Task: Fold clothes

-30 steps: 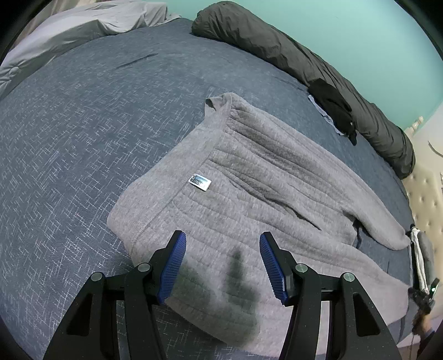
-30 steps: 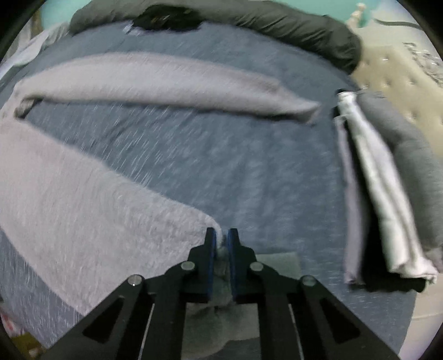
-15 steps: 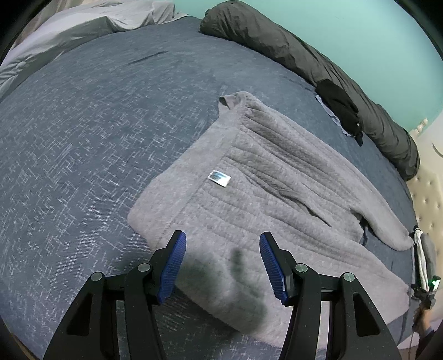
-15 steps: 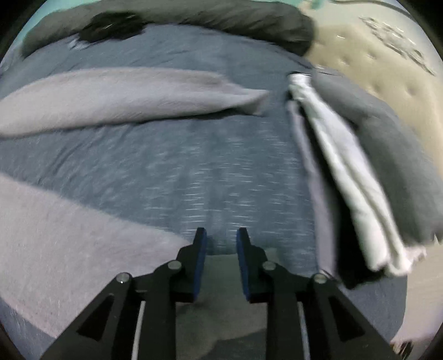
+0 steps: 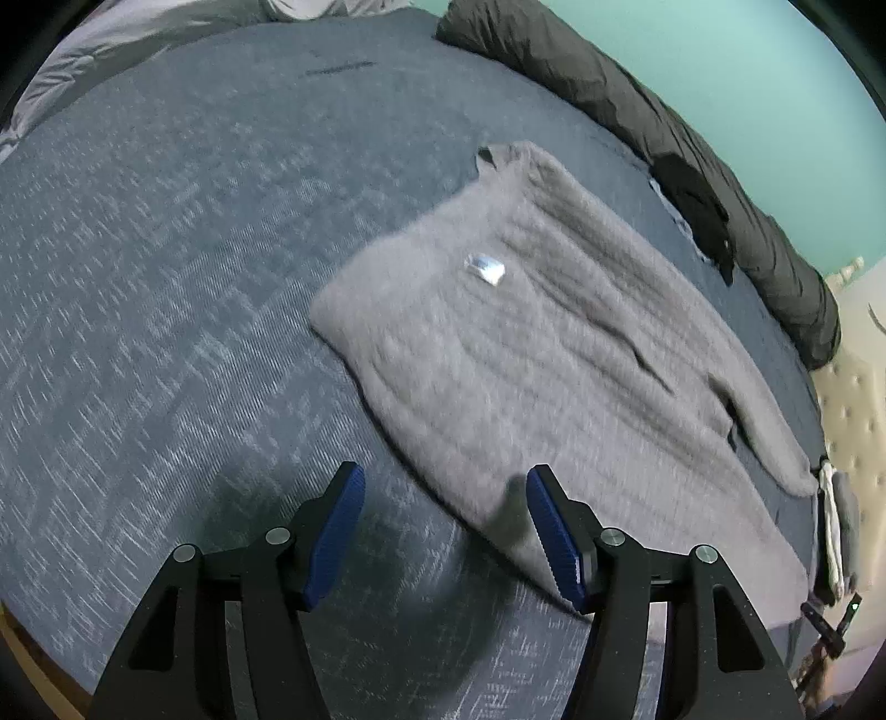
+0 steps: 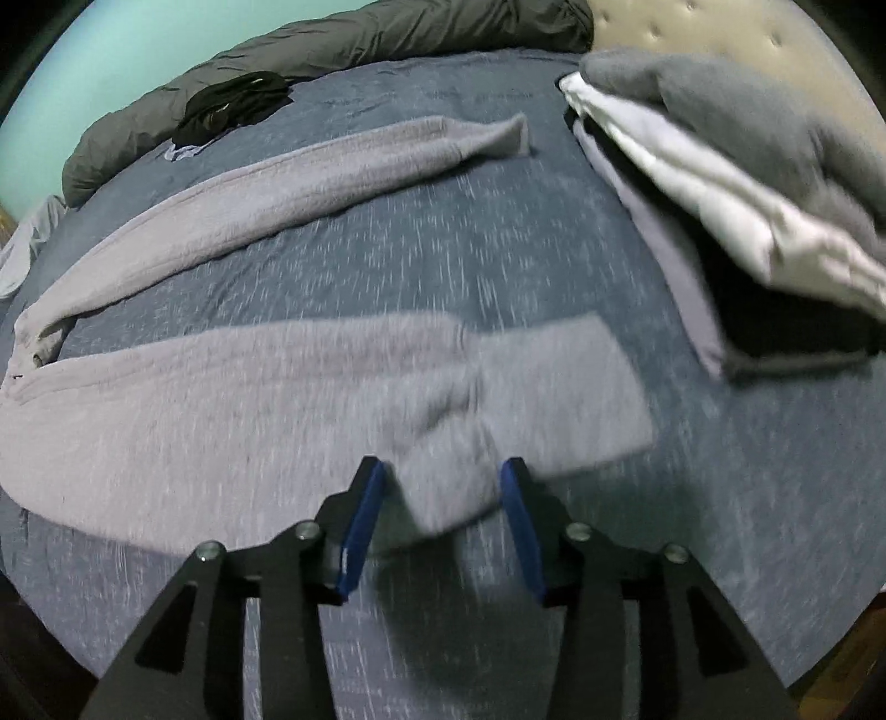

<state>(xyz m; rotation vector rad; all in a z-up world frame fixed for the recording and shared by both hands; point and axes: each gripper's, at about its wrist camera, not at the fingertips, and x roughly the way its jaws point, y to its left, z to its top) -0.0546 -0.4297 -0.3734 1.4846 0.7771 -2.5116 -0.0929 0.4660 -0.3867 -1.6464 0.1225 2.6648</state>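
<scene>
A grey quilted sweater (image 5: 542,354) lies flat on the blue bedspread (image 5: 166,277), a small silver label (image 5: 486,268) on its body. My left gripper (image 5: 443,526) hovers over the bedspread beside the sweater's near edge, jaws opening, nothing between them. In the right wrist view the sweater's two sleeves stretch across the bed: the far sleeve (image 6: 310,183) and the near sleeve (image 6: 266,399) with its cuff (image 6: 559,387). My right gripper (image 6: 440,512) is just above the near sleeve's end, jaws opening, fabric lying between the pads without being pinched.
A stack of folded clothes (image 6: 736,183), grey over white, sits at the right by the tufted headboard (image 6: 720,33). A dark rolled duvet (image 5: 637,127) runs along the far edge under the teal wall, a black garment (image 6: 232,105) beside it. Pale bedding (image 5: 111,50) is bunched far left.
My right gripper let go of the sleeve end and its jaws spread; the view swung toward the folded stack. My left gripper slid left off the sweater's hem onto bare bedspread.
</scene>
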